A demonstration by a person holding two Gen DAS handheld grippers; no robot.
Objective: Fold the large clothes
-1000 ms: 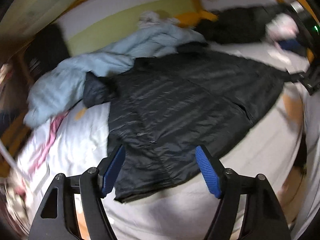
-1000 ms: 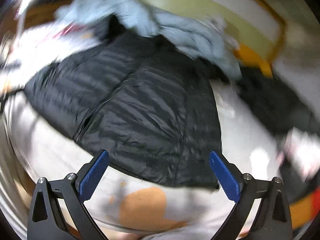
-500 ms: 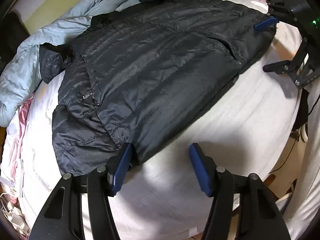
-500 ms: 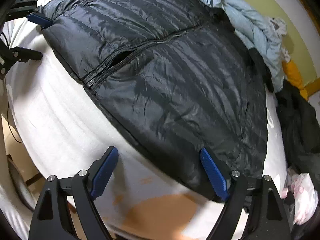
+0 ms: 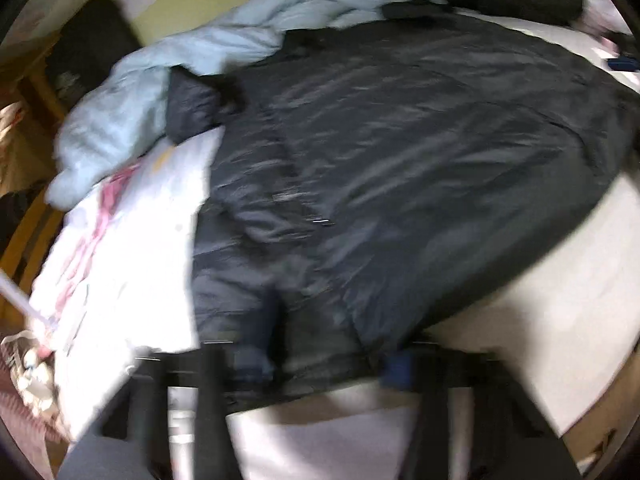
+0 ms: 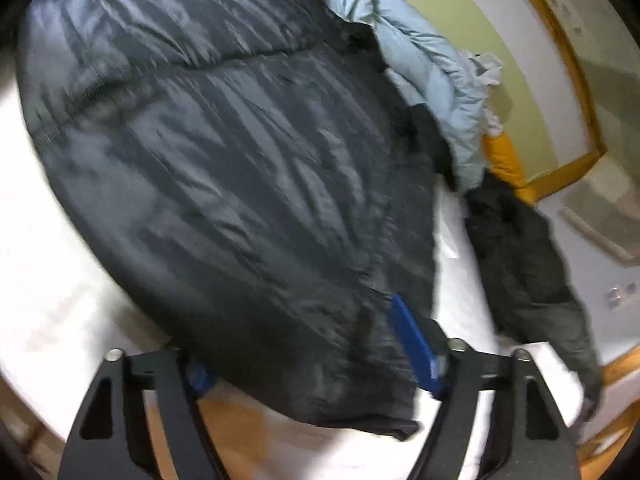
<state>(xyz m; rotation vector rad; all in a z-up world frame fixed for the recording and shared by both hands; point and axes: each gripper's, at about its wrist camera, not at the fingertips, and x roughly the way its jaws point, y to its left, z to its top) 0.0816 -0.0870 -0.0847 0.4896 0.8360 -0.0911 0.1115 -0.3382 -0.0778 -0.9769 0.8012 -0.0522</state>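
Observation:
A large black quilted puffer jacket (image 5: 400, 160) lies spread flat on a white bed; it also fills the right wrist view (image 6: 240, 160). My left gripper (image 5: 316, 364) is open, and the jacket's near hem corner lies between its blue pads. The view is blurred. My right gripper (image 6: 312, 364) is open, with the jacket's other hem corner lying between its fingers; one blue pad (image 6: 416, 348) shows against the fabric.
A light blue padded coat (image 5: 208, 52) is bunched at the head of the bed, also in the right wrist view (image 6: 432, 60). A second dark jacket (image 6: 528, 264) lies to the right. White and pink bedding (image 5: 120, 240) is at left. A yellow-green headboard (image 6: 520, 40) stands behind.
Both grippers have moved forward onto the jacket's hem, so that the fabric now lies between their fingers. The views have swung and blurred.

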